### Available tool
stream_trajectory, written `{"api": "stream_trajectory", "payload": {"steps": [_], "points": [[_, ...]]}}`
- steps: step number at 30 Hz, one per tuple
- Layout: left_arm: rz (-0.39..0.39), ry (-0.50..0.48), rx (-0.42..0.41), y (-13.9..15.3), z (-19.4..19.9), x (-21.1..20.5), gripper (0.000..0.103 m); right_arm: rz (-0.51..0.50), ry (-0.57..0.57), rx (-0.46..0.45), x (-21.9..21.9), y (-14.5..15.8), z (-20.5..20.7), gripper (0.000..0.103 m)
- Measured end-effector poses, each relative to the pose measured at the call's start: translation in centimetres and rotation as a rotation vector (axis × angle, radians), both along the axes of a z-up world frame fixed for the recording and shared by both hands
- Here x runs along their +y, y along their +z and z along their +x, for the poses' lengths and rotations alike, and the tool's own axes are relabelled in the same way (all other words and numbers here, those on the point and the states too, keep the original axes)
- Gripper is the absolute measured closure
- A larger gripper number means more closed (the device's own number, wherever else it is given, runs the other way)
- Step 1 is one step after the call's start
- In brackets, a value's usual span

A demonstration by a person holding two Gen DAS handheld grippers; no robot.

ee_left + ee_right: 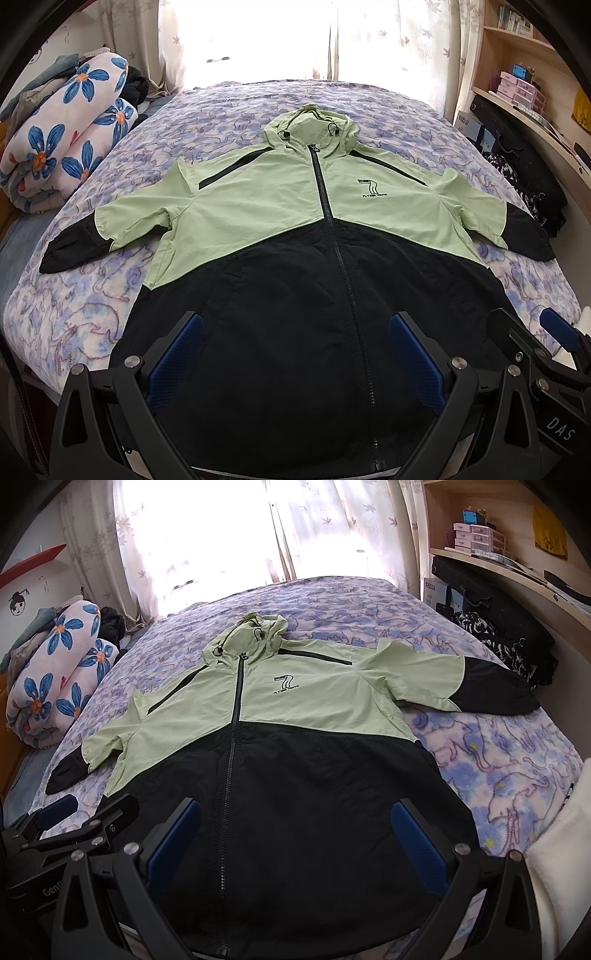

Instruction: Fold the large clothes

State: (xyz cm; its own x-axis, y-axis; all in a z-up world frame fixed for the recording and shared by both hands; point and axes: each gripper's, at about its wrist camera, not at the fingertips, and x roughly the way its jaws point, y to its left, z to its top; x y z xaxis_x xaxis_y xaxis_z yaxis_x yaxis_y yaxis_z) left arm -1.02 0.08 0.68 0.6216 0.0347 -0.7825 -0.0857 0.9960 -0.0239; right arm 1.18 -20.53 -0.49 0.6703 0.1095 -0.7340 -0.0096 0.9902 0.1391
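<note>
Left wrist view: one jacket [295, 229], green top, black bottom, spread face-up and zipped on the bed [155, 122], hood toward the window, hem nearest the camera. Left gripper [295, 332] poised over the black hem left of the zipper [332, 240], jaws wide apart, nothing between the pads. Right gripper [532, 328] visible at the jacket's right hem corner, also spread, empty. One rolled floral quilt [62, 136] left of the jacket, well apart. Right wrist view: same jacket [280, 716], two sleeves splayed out either side, right gripper [295, 812] over the hem right of the zipper [236, 701], jaws apart, empty; left gripper [88, 808] near the left hem corner. Count: one jacket, two sleeves, one hood, two grippers. Risks, judged: thin slippery shell likely to slide out of a shallow pinch; grabbing only the top layer would split front from back and skew the fold; uneven lift between grippers would bunch the sleeves.
</note>
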Motion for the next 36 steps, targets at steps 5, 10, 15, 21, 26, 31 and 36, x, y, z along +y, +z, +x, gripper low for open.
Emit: {"api": "stream_trajectory", "payload": {"steps": [5, 10, 15, 21, 26, 31, 36], "points": [[-0.016, 0.001, -0.03, 1.1, -0.5, 0.3, 0.004, 0.009, 0.005, -0.01, 0.0, 0.4, -0.3, 0.0], [-0.039, -0.015, -0.048, 2.3, 0.3, 0.4, 0.004, 0.016, 0.013, -0.019, -0.1, 1.3, 0.0, 0.0], [-0.081, -0.051, -0.083, 3.6, 1.2, 0.4, 0.004, 0.005, 0.032, -0.048, -0.2, 3.5, 0.9, 0.0], [-0.08, -0.066, -0.133, 5.9, 2.4, 0.1, 0.004, -0.016, 0.084, -0.083, 0.2, 6.0, 1.4, 0.0], [-0.055, -0.102, -0.163, 8.2, 3.5, -0.9, 0.004, -0.038, 0.111, -0.116, 0.0, 8.2, 1.7, 0.0], [-0.048, -0.134, -0.187, 10.3, 4.4, -2.3, 0.003, 0.006, 0.123, -0.098, -1.8, 9.9, 2.9, 0.0], [-0.003, -0.155, -0.242, 12.4, 5.5, -4.5, 0.003, 0.006, 0.085, -0.11, -5.4, 12.1, 4.8, 0.0]]}}
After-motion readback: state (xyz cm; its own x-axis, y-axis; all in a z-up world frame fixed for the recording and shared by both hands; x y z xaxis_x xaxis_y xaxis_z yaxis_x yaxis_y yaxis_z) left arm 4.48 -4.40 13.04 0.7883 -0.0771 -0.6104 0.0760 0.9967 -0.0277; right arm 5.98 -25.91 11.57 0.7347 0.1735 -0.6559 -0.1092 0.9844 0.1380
